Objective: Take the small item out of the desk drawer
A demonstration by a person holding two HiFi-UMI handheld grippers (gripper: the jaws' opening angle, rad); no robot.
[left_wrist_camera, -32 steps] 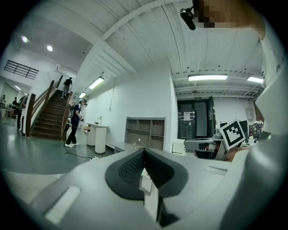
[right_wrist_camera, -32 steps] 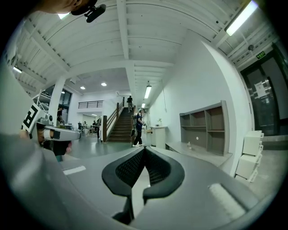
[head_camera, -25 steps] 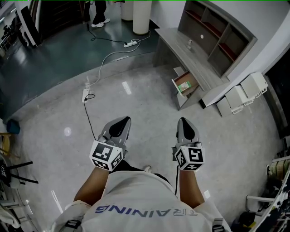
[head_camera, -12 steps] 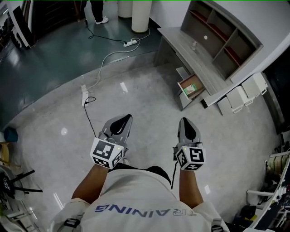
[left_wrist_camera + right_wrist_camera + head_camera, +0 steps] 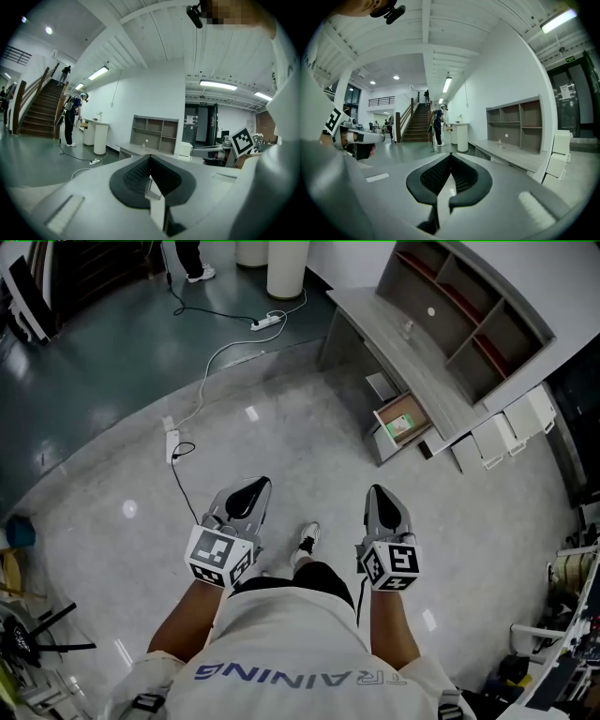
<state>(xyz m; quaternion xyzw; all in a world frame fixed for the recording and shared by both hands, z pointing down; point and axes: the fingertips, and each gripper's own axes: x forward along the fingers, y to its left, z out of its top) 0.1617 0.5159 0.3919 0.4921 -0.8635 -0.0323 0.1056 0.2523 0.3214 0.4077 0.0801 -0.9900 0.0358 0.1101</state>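
The grey desk [image 5: 412,345] stands at the upper right of the head view, with one drawer [image 5: 386,439] pulled out over the floor. A small green-and-white item [image 5: 406,427] lies inside the drawer. My left gripper [image 5: 260,484] and right gripper [image 5: 378,489] are held side by side in front of me, well short of the desk and pointing towards it. Both are shut, jaw tips together and nothing between them, as the left gripper view [image 5: 150,157] and the right gripper view [image 5: 451,154] show. In those two views the drawer is hidden.
A shelf unit [image 5: 469,306] sits on the desk. White boxes [image 5: 511,426] stand to the right of the drawer. A power strip [image 5: 172,439] with a white cable [image 5: 217,362] lies on the floor at left. Behind it are a white column [image 5: 286,266] and a standing person [image 5: 71,119].
I have walked towards the desk: the desk and its drawer have slid down and nearer in the head view. Both grippers keep their places and stay shut.
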